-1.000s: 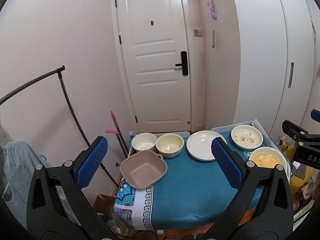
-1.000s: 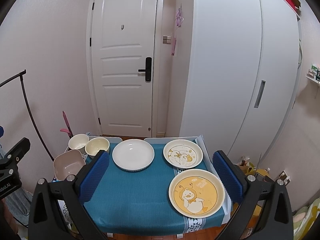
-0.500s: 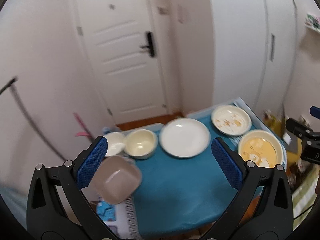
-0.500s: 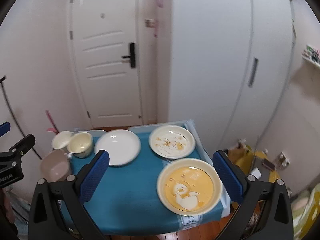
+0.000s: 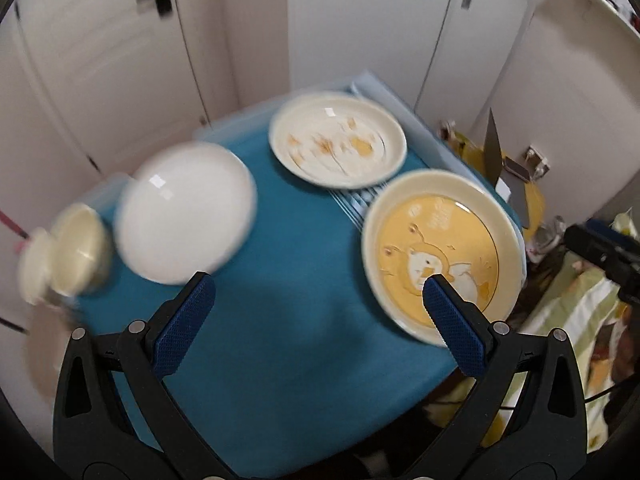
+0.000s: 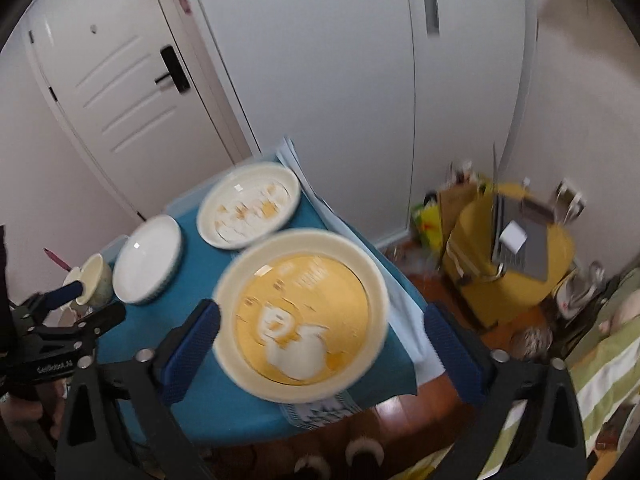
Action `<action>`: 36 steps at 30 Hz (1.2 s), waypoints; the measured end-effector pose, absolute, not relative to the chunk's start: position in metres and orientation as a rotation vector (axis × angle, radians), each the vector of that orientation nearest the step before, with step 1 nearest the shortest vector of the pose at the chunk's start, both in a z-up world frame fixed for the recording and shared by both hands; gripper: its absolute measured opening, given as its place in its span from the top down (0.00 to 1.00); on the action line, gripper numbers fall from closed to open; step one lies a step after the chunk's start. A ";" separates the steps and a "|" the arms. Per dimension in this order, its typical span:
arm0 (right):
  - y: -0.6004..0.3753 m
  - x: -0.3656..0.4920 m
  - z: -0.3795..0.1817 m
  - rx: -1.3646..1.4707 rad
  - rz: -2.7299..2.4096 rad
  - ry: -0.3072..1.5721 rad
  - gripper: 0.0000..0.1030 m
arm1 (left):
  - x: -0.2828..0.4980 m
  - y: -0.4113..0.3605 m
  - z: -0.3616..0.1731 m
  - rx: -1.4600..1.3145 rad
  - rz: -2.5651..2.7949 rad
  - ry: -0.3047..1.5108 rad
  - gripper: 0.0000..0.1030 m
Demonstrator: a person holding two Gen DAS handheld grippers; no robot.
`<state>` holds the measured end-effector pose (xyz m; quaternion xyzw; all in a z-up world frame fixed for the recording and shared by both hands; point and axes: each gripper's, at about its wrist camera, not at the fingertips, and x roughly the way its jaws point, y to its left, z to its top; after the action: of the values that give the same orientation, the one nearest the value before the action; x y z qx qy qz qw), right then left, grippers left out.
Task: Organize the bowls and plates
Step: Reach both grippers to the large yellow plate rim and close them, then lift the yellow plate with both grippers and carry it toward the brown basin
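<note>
Left wrist view: the left hand-held gripper (image 5: 319, 290) hangs wide and empty above a desk (image 5: 288, 320) draped in teal cloth. Its left pad sits low centre in the frame over bare cloth; its right pad overlaps the near rim of the yellow duck plate (image 5: 442, 254) at right of centre, though contact cannot be confirmed. Above that, in the upper middle, lies the cream patterned plate (image 5: 338, 140). The plain white plate (image 5: 184, 212) lies at left of centre, and two cream bowls (image 5: 78, 250), badly blurred, crowd the left edge. Every dish lies apart on the cloth; nothing is stacked.

Right wrist view: the right hand-held gripper (image 6: 322, 330) is wide, its jaws beginning to close, with the yellow duck plate (image 6: 302, 320) framed between the pads at frame centre; neither pad appears to press on it. The cream patterned plate (image 6: 250, 204) sits just above it, the plain white plate (image 6: 148, 260) further left, and one cream bowl (image 6: 94, 280) beyond it at mid-left. The left hand-held gripper's dark body (image 6: 60, 344) shows at the lower left edge.

By these frames the sorting appears to be at its very start: three plates and the bowls remain separate, none gathered. The duck plate looks to be the first pick. Stacking the plates and nesting the bowls is all left to do.
</note>
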<state>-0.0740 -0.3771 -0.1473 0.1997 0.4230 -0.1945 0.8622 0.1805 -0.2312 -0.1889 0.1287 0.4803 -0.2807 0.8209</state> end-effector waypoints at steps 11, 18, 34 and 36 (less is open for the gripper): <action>-0.437 -0.043 -0.228 0.460 -0.172 1.037 0.47 | 0.187 -0.276 -0.271 0.203 -0.543 1.252 0.36; -0.450 -0.026 -0.243 0.424 -0.094 1.051 0.70 | 0.186 -0.288 -0.284 0.204 -0.514 1.284 0.59; -0.463 -0.022 -0.248 0.414 -0.073 1.068 0.84 | 0.180 -0.295 -0.272 0.210 -0.504 1.264 0.76; -0.463 -0.022 -0.245 0.411 -0.073 1.062 0.84 | 0.178 -0.293 -0.268 0.200 -0.511 1.256 0.76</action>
<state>-0.0225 -0.4626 -0.2453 0.1943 0.5025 -0.0348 0.8417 0.1779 -0.2925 -0.2679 0.0923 0.5799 -0.2359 0.7743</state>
